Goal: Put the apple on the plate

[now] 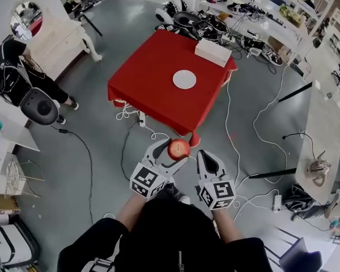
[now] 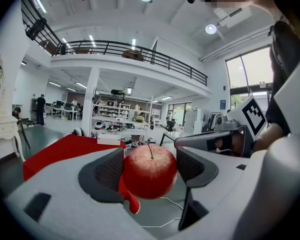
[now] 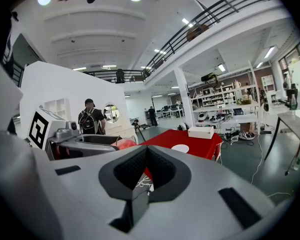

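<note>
A red apple (image 1: 178, 148) is clamped between the jaws of my left gripper (image 1: 171, 151), held in the air well short of the table; the left gripper view shows the apple (image 2: 149, 171) stem-up between the dark pads. A white round plate (image 1: 184, 79) lies on the red-clothed table (image 1: 153, 67) ahead. In the right gripper view the plate (image 3: 180, 148) shows far off. My right gripper (image 1: 204, 158) hangs beside the left one, its jaws closed together with nothing in them (image 3: 146, 170).
A white box (image 1: 213, 52) sits at the table's far right corner. Cables (image 1: 133, 126) trail over the grey floor around the table. A person (image 1: 20, 78) stands at the left. Cluttered benches (image 1: 255, 16) run behind the table.
</note>
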The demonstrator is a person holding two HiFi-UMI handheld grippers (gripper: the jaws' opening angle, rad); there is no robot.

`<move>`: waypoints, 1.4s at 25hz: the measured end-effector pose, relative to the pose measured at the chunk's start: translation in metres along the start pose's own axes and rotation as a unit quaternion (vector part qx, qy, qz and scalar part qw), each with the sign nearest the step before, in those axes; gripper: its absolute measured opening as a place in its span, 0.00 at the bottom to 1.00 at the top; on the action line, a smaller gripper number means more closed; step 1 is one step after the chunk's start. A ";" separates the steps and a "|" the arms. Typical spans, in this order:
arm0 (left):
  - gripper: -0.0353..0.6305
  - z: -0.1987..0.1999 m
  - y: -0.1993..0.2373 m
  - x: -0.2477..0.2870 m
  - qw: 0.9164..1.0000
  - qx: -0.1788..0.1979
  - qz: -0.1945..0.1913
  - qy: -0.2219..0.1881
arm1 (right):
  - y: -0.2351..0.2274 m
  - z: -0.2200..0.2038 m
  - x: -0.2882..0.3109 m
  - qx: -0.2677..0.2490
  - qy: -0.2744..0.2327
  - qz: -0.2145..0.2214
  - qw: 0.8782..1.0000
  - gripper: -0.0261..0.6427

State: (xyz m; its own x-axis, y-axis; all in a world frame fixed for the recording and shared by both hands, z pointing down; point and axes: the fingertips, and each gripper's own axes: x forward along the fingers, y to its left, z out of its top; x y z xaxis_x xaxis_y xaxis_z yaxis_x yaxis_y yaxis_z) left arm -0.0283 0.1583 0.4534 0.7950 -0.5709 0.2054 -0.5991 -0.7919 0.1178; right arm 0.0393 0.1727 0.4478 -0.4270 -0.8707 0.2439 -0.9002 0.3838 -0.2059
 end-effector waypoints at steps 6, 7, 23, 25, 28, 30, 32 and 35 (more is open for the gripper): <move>0.56 0.007 0.043 0.003 1.000 0.002 -0.005 -0.008 | 0.007 0.008 0.042 -0.009 0.000 -0.004 1.000 0.06; 0.56 0.006 0.048 0.003 1.000 0.002 -0.007 -0.008 | 0.009 0.007 0.047 -0.009 0.002 -0.006 1.000 0.06; 0.56 0.006 0.089 0.009 1.000 0.004 -0.018 -0.006 | 0.010 0.015 0.077 -0.015 0.001 -0.032 0.999 0.06; 0.56 0.005 0.092 0.011 1.000 0.005 -0.017 -0.003 | 0.009 0.016 0.082 -0.013 0.002 -0.031 0.999 0.06; 0.56 0.005 0.100 0.018 1.000 0.005 -0.014 0.003 | 0.005 0.018 0.091 -0.010 0.004 -0.027 1.000 0.06; 0.56 0.005 0.106 0.025 1.000 0.005 -0.011 0.005 | -0.001 0.018 0.098 -0.009 0.006 -0.024 1.000 0.06; 0.56 0.004 0.111 0.035 1.000 0.003 -0.009 0.008 | -0.009 0.020 0.106 -0.009 0.007 -0.022 1.000 0.06; 0.56 0.002 0.121 0.047 1.000 0.001 -0.007 0.016 | -0.019 0.019 0.119 -0.002 0.011 -0.019 1.000 0.06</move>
State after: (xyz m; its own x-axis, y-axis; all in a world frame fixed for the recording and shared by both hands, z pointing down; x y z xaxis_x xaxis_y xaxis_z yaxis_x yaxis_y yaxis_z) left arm -0.0632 0.0351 0.4757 0.8002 -0.5517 0.2353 -0.5871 -0.8006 0.1193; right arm 0.0076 0.0558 0.4632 -0.3937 -0.8782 0.2716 -0.9163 0.3514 -0.1920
